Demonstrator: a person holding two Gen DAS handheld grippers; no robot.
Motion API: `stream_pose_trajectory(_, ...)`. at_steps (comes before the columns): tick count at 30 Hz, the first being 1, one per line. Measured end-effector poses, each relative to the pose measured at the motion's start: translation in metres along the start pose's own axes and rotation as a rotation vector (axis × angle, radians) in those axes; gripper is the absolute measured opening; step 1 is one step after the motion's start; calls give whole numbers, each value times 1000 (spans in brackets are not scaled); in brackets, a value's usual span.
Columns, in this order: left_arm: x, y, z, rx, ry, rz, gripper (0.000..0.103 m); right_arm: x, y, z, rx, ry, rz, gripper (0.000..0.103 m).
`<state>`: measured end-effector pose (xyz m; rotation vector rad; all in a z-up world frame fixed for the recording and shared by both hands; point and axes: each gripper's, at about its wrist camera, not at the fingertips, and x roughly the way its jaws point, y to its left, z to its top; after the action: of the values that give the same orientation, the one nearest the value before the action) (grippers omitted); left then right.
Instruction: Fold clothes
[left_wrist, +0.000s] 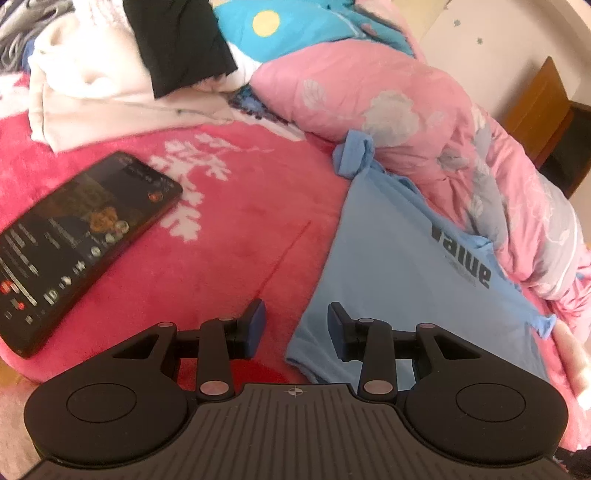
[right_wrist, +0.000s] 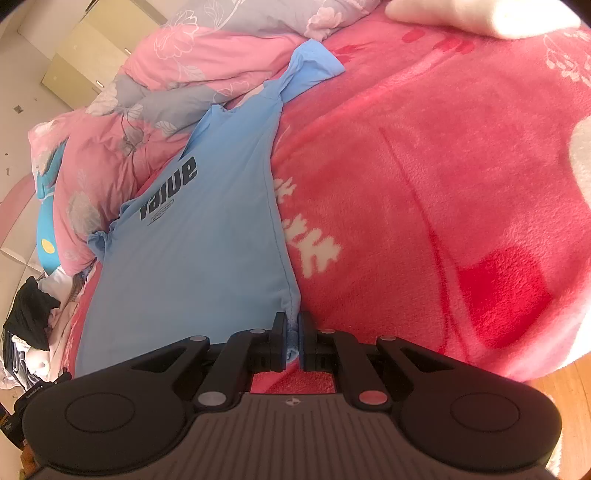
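Note:
A light blue T-shirt (left_wrist: 388, 258) with black lettering lies flat on the pink fleece blanket (left_wrist: 240, 229), its sleeves twisted against a pink quilt. My left gripper (left_wrist: 296, 309) hovers open over the shirt's near hem corner; the shirt's edge runs under the gap and the pads press on nothing. In the right wrist view the same T-shirt (right_wrist: 192, 258) stretches away from me. My right gripper (right_wrist: 291, 322) is shut on its other hem corner, and a bunch of blue cloth shows between the pads.
A black phone (left_wrist: 74, 240) with a lit screen lies on the blanket to the left. White clothes (left_wrist: 74, 92) and a black garment (left_wrist: 177, 44) are piled at the back. The bunched pink floral quilt (left_wrist: 406, 110) borders the shirt's far side. Wooden floor (right_wrist: 554, 391) shows past the blanket's edge.

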<state>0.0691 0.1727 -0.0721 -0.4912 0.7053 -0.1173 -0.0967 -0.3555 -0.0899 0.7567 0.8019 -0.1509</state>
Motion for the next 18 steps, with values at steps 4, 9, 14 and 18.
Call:
stream_pose_trajectory(4,-4,-2,-4,-11,7,-79,37,0,0,0,-3,1,-2,6)
stream_pose_trajectory(9,2,-1,-8,-17,19,-70,36,-1,0,-1,6,0,-4,6)
stream_pose_trajectory(14,4,-6,-9,18,12,-38,29,0,-1,-3,16,0,0,6)
stream_pose_trajectory(18,3,-9,-11,47,3,3,6,1,-2,-3,28,1,5,6)
